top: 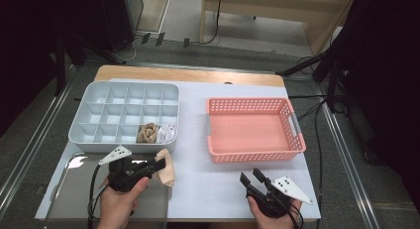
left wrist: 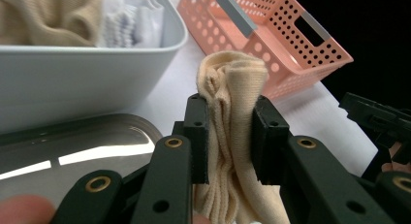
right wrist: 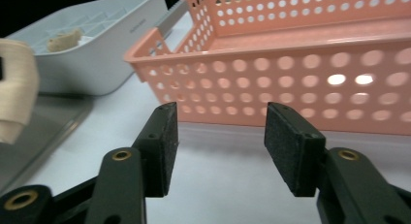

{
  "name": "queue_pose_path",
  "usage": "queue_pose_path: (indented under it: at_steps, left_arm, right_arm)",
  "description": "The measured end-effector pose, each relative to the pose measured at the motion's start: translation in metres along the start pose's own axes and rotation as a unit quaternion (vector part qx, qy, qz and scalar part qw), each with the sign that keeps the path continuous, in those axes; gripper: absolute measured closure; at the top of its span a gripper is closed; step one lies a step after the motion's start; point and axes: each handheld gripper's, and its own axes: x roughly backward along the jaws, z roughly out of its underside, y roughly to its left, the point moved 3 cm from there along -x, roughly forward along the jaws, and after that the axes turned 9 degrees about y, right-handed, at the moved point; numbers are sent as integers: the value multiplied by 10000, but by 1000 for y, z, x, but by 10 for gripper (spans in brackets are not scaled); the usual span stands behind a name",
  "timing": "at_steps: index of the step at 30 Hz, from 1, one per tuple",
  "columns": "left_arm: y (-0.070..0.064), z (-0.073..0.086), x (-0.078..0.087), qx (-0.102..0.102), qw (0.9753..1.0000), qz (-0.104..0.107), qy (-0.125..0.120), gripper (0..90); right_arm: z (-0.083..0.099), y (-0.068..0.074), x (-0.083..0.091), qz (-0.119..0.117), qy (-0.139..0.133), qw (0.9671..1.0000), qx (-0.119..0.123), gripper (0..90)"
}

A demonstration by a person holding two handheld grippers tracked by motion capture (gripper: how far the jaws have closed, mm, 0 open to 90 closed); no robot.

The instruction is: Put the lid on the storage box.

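My left gripper is shut on a beige sock, held just above the right end of a steel tray. Along its jaws, the beige sock is pinched between both pads and bunches up above them. A grey divided organiser holds a rolled beige sock and a white sock in its front right cells. My right gripper stands open near the table's front edge, in front of the empty pink basket. Its jaws have nothing between them.
The pink basket stands close ahead of the right gripper, with the grey organiser beyond to its left. The white table surface lies between the two grippers. Floor and cables surround the table.
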Motion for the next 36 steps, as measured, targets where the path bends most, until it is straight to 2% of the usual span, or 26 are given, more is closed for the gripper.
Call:
queue_pose_path:
  at_steps: [4, 7, 10, 12, 15, 19, 24, 31, 34, 36]
  left_arm:
    - [5, -3, 8, 27, 9999, -72, -106, 730]
    - [9, -5, 14, 76, 9998, -98, -176, 730]
    - [13, -6, 18, 101, 9996, -126, -234, 730]
    - [14, -6, 20, 109, 9995, -149, -250, 729]
    - [16, -7, 22, 121, 9994, -173, -272, 729]
    - [19, -8, 27, 134, 9993, -204, -293, 729]
    - [22, -9, 31, 125, 9993, -198, -300, 730]
    - [29, -11, 42, 199, 9986, -246, -435, 731]
    - [32, -13, 47, 232, 9982, -268, -489, 732]
    - [33, -13, 49, 240, 9980, -281, -522, 731]
  right_arm:
    - [-1, -13, 0, 106, 9, 9999, 62, 414]
    - [0, -20, -2, 219, 46, 9997, 33, 319]
    - [0, -27, -4, 407, -30, 9992, 53, 201]
    - [0, -33, -5, 502, -80, 9987, -14, 157]
    - [0, -40, -8, 737, -97, 9972, -70, 153]
    - [2, -44, -11, 777, -83, 9969, 61, 153]
    - [4, -49, -16, 904, -53, 9959, 76, 174]
    - [4, -51, -16, 907, -90, 9958, 11, 193]
    - [5, -49, -16, 944, -103, 9955, 69, 193]
    - [5, -48, -16, 880, -107, 9959, 163, 186]
